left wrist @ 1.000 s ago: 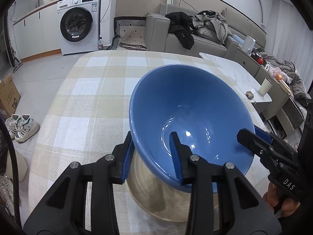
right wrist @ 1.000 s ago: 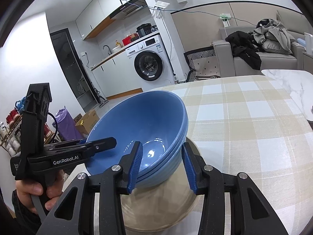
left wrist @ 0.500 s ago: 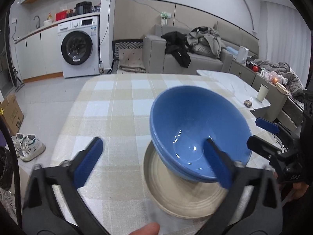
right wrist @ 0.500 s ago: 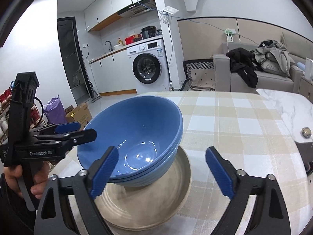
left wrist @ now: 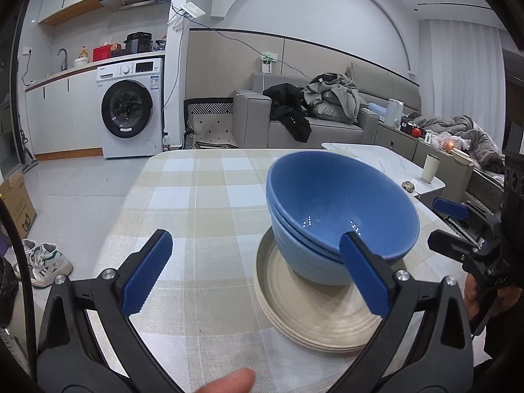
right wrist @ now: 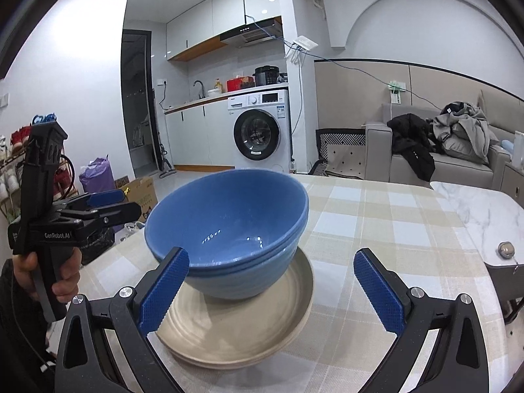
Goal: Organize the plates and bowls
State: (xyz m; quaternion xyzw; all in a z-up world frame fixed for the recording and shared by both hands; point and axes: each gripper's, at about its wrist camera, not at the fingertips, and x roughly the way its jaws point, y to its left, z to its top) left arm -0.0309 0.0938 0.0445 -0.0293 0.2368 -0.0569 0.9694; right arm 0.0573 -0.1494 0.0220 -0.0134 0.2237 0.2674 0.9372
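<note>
A stack of blue bowls (left wrist: 340,216) stands tilted on a stack of beige plates (left wrist: 314,314) on the checked tablecloth; it also shows in the right wrist view (right wrist: 229,229), on the plates (right wrist: 242,327). My left gripper (left wrist: 255,278) is open and empty, pulled back from the bowls. My right gripper (right wrist: 271,291) is open and empty, just short of the plates. The left gripper also shows at the left of the right wrist view (right wrist: 98,206), and the right gripper at the right of the left wrist view (left wrist: 452,226).
The checked table (left wrist: 203,203) stretches away behind the stack. A white marble side table (left wrist: 386,163) with a cup (left wrist: 430,167) stands to the right. A washing machine (left wrist: 131,114), sofa with clothes (left wrist: 311,114), shoes (left wrist: 46,262) and a cardboard box (left wrist: 16,206) are around.
Both grippers let go of the blue bowls, opened wide and drew back. The bowls now rest on the plates.
</note>
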